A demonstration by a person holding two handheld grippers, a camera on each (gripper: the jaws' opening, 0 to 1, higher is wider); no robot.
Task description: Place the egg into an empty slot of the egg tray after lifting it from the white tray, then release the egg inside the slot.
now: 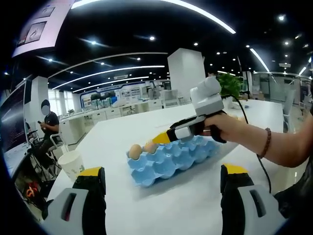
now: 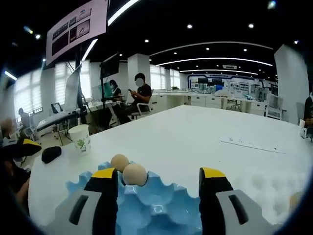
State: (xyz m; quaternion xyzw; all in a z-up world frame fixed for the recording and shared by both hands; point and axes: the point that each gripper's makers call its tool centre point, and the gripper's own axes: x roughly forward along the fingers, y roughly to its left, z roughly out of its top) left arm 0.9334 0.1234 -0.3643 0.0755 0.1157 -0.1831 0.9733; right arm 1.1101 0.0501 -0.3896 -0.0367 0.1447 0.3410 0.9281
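A blue egg tray (image 1: 182,157) lies on the white table (image 1: 146,205). Two brown eggs (image 1: 135,151) (image 1: 150,146) sit side by side in its slots at the near-left end. A hand holds my right gripper (image 1: 163,138) low over that end, its yellow tips just beside the eggs. In the right gripper view the jaws stand wide apart over the egg tray (image 2: 156,208), so the right gripper (image 2: 159,183) is open. The nearer egg (image 2: 134,175) rests in a slot by the left jaw, the other egg (image 2: 120,161) just behind. My left gripper (image 1: 161,196) is open and holds nothing, short of the tray.
A paper cup (image 1: 72,165) (image 2: 80,138) stands near the table's edge, with a small black object (image 2: 50,153) beside it. A thin white strip (image 2: 249,143) lies farther out on the table. People sit at desks beyond the table (image 1: 46,128).
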